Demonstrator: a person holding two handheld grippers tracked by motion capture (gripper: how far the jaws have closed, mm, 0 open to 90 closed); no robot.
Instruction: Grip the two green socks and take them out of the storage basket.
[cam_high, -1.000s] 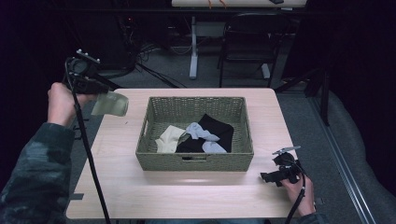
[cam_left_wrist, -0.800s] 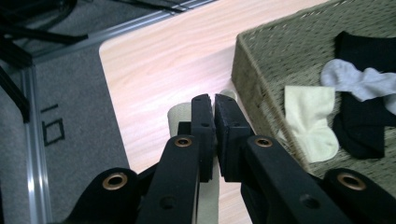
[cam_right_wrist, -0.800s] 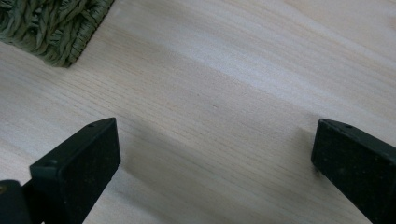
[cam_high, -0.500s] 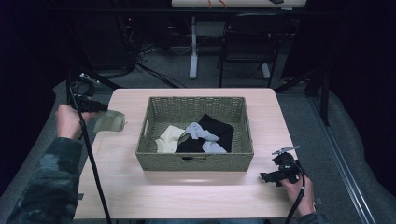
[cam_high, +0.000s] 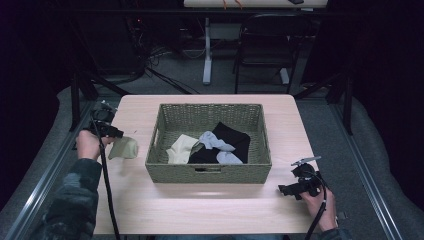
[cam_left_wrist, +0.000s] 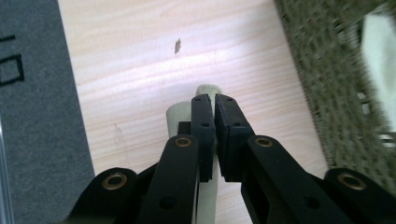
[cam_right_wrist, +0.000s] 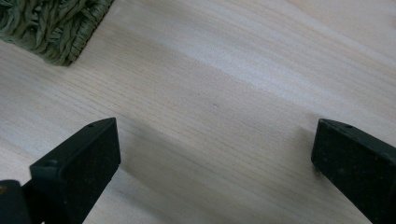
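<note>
The left claw is clamped on an olive sock, holding it low over the bench left of the basket, seemingly to lay it out. The right claw rests wide open, empty.

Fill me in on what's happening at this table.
A person works with a gripper in each hand. The left gripper is shut on a pale green sock, holding it low over the table just left of the wicker basket, which holds more socks. The right gripper rests open near the basket's right corner.
</note>
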